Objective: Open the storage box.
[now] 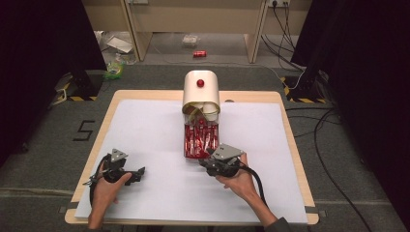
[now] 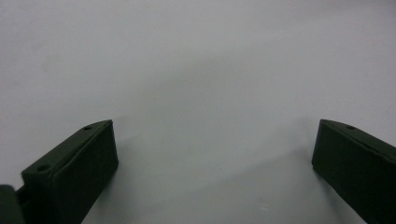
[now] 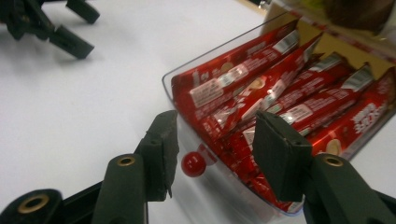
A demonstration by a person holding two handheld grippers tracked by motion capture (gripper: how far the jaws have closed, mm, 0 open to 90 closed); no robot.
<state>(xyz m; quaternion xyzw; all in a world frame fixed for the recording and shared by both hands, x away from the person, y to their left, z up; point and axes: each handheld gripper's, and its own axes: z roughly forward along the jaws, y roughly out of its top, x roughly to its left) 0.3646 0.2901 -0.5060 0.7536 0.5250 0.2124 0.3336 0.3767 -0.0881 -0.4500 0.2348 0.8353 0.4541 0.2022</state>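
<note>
A cream dispenser box (image 1: 200, 94) with a red button on its front stands at the table's far middle. Its clear drawer (image 3: 169, 81) is pulled out toward me and holds several red snack packets (image 3: 280, 93), also visible from above as red packets (image 1: 199, 140). My right gripper (image 3: 215, 140) is open at the drawer's front end, and the drawer's small red knob (image 3: 193, 163) sits between its jaws, close to the left one. From above, the right gripper (image 1: 207, 162) touches the drawer's near corner. My left gripper (image 2: 215, 140) rests open over the bare white sheet, holding nothing.
A white sheet (image 1: 145, 130) covers the wooden table (image 1: 285, 111). The left gripper (image 1: 140, 171) lies near the front left, and appears far off as the other gripper (image 3: 77, 28). Cables, a red can (image 1: 199, 53) and litter lie on the floor beyond the table.
</note>
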